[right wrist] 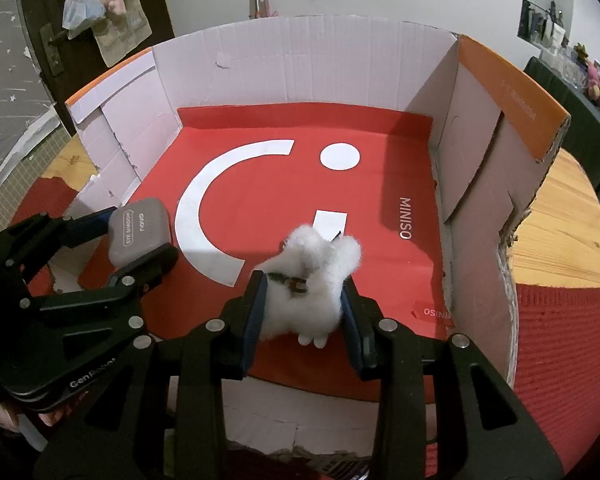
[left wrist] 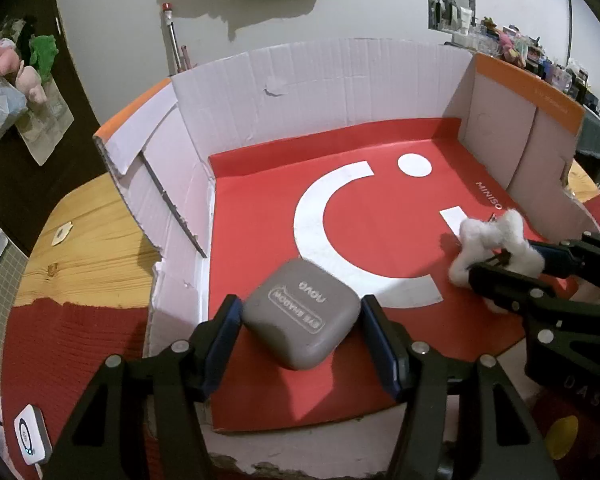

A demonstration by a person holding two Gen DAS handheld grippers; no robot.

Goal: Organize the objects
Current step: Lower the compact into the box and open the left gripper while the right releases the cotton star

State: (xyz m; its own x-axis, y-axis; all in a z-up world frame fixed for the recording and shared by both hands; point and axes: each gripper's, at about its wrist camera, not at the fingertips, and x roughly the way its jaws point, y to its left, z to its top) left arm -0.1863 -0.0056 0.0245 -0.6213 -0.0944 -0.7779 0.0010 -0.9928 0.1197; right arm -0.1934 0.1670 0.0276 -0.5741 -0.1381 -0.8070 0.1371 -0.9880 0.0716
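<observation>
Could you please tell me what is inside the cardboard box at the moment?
Inside the cardboard box: a red printed sheet, a grey eye-shadow case and a white fluffy toy, each between gripper pads. The floor beneath the sheet is covered.

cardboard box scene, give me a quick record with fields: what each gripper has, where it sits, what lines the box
left gripper: shut on the grey case, by the box's left wall
right gripper: shut on the white fluffy toy, nearer the right wall
toy detail: small dark collar at its neck
box: open cardboard, white inner walls, orange outer edge
box floor: red sheet with white smile mark
under box: wooden table, red mat
</observation>
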